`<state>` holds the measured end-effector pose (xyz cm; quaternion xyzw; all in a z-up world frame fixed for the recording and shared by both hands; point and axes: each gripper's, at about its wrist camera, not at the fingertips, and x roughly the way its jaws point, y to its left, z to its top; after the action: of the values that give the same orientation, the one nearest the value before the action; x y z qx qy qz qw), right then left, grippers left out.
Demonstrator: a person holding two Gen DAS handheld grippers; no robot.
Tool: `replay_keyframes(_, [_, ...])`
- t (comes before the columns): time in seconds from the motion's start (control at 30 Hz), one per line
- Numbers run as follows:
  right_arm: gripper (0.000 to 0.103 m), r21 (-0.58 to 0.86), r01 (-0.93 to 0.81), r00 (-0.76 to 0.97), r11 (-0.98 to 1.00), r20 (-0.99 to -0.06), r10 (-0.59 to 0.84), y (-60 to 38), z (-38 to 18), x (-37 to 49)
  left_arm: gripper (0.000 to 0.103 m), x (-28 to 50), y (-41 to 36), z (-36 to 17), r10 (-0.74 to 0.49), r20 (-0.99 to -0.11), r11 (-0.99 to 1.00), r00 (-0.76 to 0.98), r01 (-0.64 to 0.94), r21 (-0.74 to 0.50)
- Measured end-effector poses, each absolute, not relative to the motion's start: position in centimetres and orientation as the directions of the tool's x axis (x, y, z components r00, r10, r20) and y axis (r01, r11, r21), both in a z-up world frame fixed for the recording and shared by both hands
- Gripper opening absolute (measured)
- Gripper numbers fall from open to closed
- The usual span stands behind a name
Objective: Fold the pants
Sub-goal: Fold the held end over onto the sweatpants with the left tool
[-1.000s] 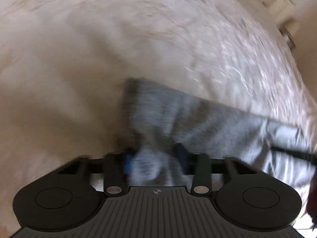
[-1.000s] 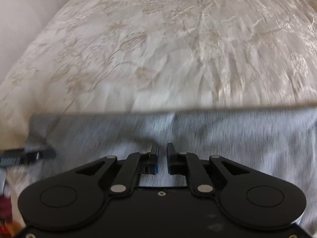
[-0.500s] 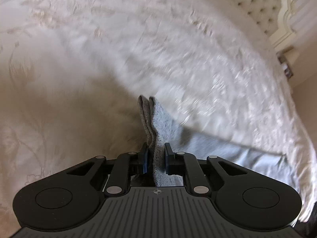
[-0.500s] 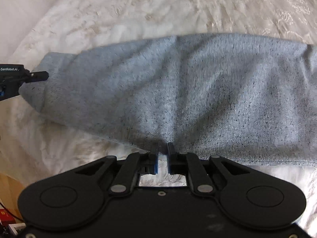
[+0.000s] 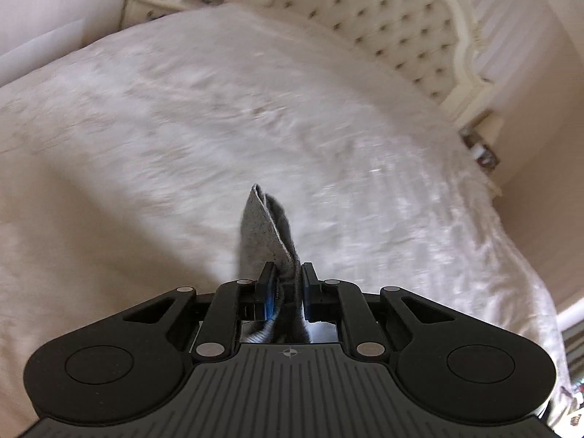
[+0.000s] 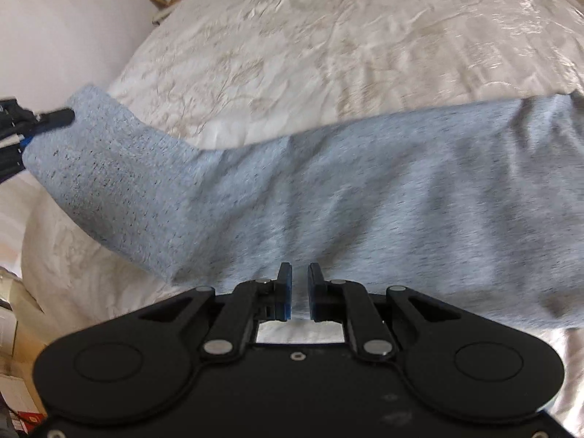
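Observation:
The grey pants (image 6: 328,189) hang stretched above the cream bedspread (image 6: 328,36) in the right wrist view. My left gripper (image 5: 286,277) is shut on a folded corner of the pants (image 5: 266,226), which sticks up between its fingers. The left gripper also shows at the left edge of the right wrist view (image 6: 54,118), holding the raised end of the fabric. My right gripper (image 6: 300,281) is nearly shut at the lower edge of the pants; whether fabric is pinched between its pads is not clear.
A tufted cream headboard (image 5: 401,25) stands at the far end of the bed. A nightstand with small items (image 5: 157,0) is at the back left, another (image 5: 481,149) at the right. Boxes (image 6: 14,328) sit beside the bed.
Both grippers lifted the pants off the bed. The left gripper rose and tilted up, so the headboard came into its view. The left end of the fabric now hangs higher.

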<state>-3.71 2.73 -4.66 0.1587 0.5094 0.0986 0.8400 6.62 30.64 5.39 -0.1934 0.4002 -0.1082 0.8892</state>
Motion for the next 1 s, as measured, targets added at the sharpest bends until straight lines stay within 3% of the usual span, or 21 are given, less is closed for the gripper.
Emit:
replay_keyframes(0.03, [0.012,0.373,-0.001,0.467,0.928,-0.820,0.331,1.7,-4.5,-4.1,0.001,6.5,28.9,5.8,-0.364,-0.656,0.897,0.661,0.058,-0.439])
replay_keyframes(0.07, [0.012,0.380,0.002,0.471,0.925,-0.816,0.334,0.6,-4.3,-4.4,0.000,6.4,27.1,5.8,-0.383,-0.644,0.890,0.662,0.078,-0.449])
replay_keyframes(0.3, [0.012,0.392,0.026,0.488,0.920,-0.808,0.330,-6.1,-3.9,-5.1,0.002,6.0,15.1,2.4,-0.422,-0.690,0.893,0.588,0.141,-0.427])
replay_keyframes(0.43, [0.015,0.393,-0.002,0.480,0.919,-0.806,0.346,-8.7,-4.2,-4.4,0.012,4.0,12.7,-0.9,-0.367,-0.759,0.926,0.538,0.133,-0.354])
replay_keyframes(0.6, [0.033,0.408,-0.083,0.465,0.909,-0.791,0.397,-9.5,-3.6,-1.6,0.012,2.2,15.1,-5.8,-0.263,-0.838,0.953,0.477,-0.003,-0.302])
replay_keyframes(0.73, [0.040,0.436,-0.138,0.438,0.889,-0.778,0.450,-7.6,-3.2,1.5,0.012,2.0,18.4,-7.8,-0.217,-0.872,0.952,0.439,-0.104,-0.289])
replay_keyframes(0.8, [0.047,0.448,-0.162,0.422,0.879,-0.774,0.472,-6.1,-3.1,3.1,0.016,2.2,19.6,-8.4,-0.209,-0.878,0.951,0.430,-0.119,-0.284])
replay_keyframes(0.83, [0.047,0.453,-0.174,0.414,0.874,-0.772,0.482,-5.4,-3.1,3.7,0.023,2.4,20.2,-8.9,-0.206,-0.884,0.952,0.420,-0.123,-0.280])
replay_keyframes(1.0, [0.057,0.462,-0.206,0.372,0.862,-0.778,0.506,-1.3,-4.0,6.9,0.024,3.2,22.2,-11.2,-0.270,-0.906,0.935,0.326,-0.136,-0.328])
